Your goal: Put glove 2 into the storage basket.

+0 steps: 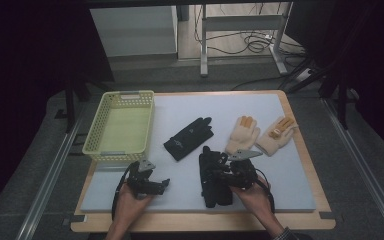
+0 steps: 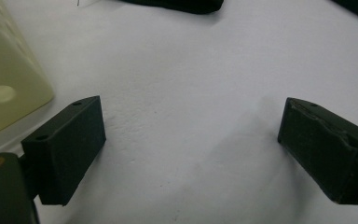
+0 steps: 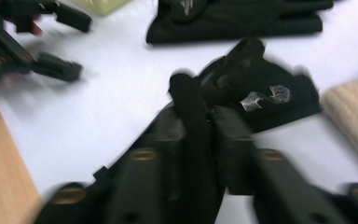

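A black glove [image 1: 214, 189] lies crumpled at the front of the white mat, and my right gripper [image 1: 220, 172] reaches into it from the right. In the blurred right gripper view a strip of that glove [image 3: 261, 93] runs between the jaws of my right gripper [image 3: 199, 140], which sit tight on both sides of it. A second black glove [image 1: 189, 138] [image 3: 242, 21] lies flat at the mat's middle. My left gripper [image 1: 163, 184] [image 2: 191, 135] rests low at the front left, jaws wide apart over bare mat with nothing between them.
A yellow-green mesh basket [image 1: 92, 135] [image 2: 4, 93] stands at the left of the mat. Two beige knit gloves [image 1: 242, 134] [image 1: 277, 134] lie at the right, close behind my right hand. The mat rests on a wooden board [image 1: 310, 160].
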### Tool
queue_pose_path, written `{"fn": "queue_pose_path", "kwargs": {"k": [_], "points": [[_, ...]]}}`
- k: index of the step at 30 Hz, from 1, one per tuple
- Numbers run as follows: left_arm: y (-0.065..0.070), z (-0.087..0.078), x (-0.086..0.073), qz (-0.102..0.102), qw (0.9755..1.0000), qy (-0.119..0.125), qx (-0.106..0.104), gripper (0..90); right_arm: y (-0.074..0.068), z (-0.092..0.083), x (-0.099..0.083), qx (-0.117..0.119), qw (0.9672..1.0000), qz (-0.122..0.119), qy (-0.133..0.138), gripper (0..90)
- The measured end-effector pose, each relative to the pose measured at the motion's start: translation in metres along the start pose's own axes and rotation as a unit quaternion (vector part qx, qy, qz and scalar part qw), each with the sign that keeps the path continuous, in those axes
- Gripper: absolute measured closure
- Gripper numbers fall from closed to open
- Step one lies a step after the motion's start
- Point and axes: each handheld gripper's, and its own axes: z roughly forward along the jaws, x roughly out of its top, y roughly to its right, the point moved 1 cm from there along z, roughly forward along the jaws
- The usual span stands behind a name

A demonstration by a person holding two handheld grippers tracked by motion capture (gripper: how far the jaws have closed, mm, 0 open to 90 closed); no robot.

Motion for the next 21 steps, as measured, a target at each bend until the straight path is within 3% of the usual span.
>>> {"fn": "queue_pose_path", "kwargs": {"k": [1,4,5,8,10,14,18,21], "points": [[0.0,0.0,0.0,0.0,1.0,0.0,0.0,7.6,0.005,-0.008,0.002,-0.008,0.9999,-0.001,0.011,49.5],[0.0,0.0,0.0,0.0,1.0,0.0,0.0,7.5,0.011,-0.018,0.004,-0.019,0.9996,0.002,0.023,49.9],[0.0,0.0,0.0,0.0,1.0,0.0,0.0,7.6,0.018,-0.025,0.002,-0.029,0.9994,-0.002,0.02,58.0],[0.0,0.0,0.0,0.0,1.0,0.0,0.0,7.6,0.024,-0.026,-0.005,-0.04,0.9991,-0.009,0.008,64.6],[0.0,0.0,0.0,0.0,1.0,0.0,0.0,7.6,0.03,-0.021,-0.023,-0.045,0.9988,-0.005,-0.018,70.4],[0.0,0.0,0.0,0.0,1.0,0.0,0.0,7.6,0.027,-0.014,-0.043,-0.027,0.9991,0.0,-0.034,70.6],[0.0,0.0,0.0,0.0,1.0,0.0,0.0,7.6,0.019,-0.011,-0.048,-0.015,0.9993,-0.002,-0.033,71.0],[0.0,0.0,0.0,0.0,1.0,0.0,0.0,7.5,0.002,-0.006,-0.048,0.023,0.9992,-0.005,-0.032,71.0]]}}
